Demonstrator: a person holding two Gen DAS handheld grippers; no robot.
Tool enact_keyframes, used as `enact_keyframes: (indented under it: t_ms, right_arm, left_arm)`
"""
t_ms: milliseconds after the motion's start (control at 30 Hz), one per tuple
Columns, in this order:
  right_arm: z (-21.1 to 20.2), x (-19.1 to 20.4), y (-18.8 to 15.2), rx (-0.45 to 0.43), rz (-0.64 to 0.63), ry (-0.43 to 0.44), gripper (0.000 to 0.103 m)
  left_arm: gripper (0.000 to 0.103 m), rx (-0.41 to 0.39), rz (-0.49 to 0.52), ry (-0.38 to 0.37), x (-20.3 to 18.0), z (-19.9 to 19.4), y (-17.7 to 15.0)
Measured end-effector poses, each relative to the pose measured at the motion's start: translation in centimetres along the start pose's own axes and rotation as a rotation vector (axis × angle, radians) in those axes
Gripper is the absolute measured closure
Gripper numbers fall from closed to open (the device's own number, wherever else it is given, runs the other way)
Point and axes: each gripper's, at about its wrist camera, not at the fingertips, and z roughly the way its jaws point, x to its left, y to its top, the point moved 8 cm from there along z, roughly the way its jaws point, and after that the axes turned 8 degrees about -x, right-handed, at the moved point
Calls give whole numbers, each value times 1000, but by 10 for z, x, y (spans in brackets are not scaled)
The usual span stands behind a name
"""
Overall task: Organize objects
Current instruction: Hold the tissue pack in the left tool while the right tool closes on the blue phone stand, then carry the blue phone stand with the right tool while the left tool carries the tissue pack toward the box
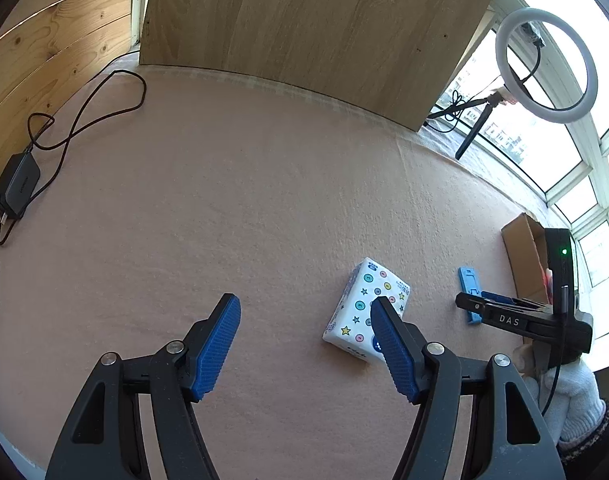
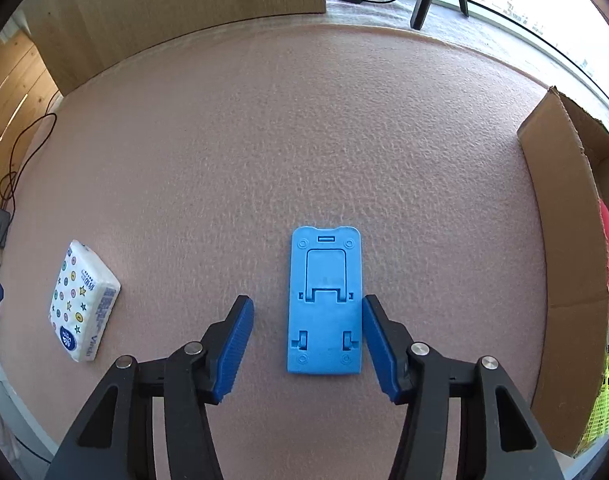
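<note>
Flat blue plastic folding stand [image 2: 324, 300] on pink felt desk [image 2: 304, 140], straddled by spread right gripper [image 2: 307, 338] for pickup; left gripper [image 1: 306, 346] likewise released.

Bright daylight from blown-out windows [image 1: 560, 152] at right, soft shadows, sharp focus, fisheye-curved dark edges

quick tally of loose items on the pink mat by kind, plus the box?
Tissue pack: 1
Blue folding phone stand: 1
Cardboard box: 1
Black power adapter with cable: 1
Total: 4
</note>
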Motion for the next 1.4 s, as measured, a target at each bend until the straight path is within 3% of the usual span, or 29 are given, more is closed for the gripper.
enact_keyframes:
  t_ms: [133, 367, 500, 667, 833, 1000, 1400]
  right_arm:
    - [-10, 2, -17, 17, 12, 68, 70]
    - [-19, 3, -33, 25, -7, 80, 70]
    - [-23, 2, -41, 25, 3, 90, 70]
    - [-31, -3, -52, 23, -10, 86, 70]
    - [-19, -5, -35, 24, -28, 67, 69]
    - [-18, -7, -30, 11, -48, 33, 63]
    - [3, 25, -10, 7, -114, -8, 62]
  left_arm:
    - [32, 27, 48, -13, -16, 9, -7]
    - [32, 83, 256, -16, -67, 30, -21]
    - [32, 130, 326, -14, -86, 49, -26]
    - [32, 183, 362, -14, -93, 66, -25]
    - [32, 198, 371, 17, -90, 78, -22]
    - [32, 208, 364, 35, -84, 86, -22]
    - [32, 211, 358, 51, -79, 99, -30]
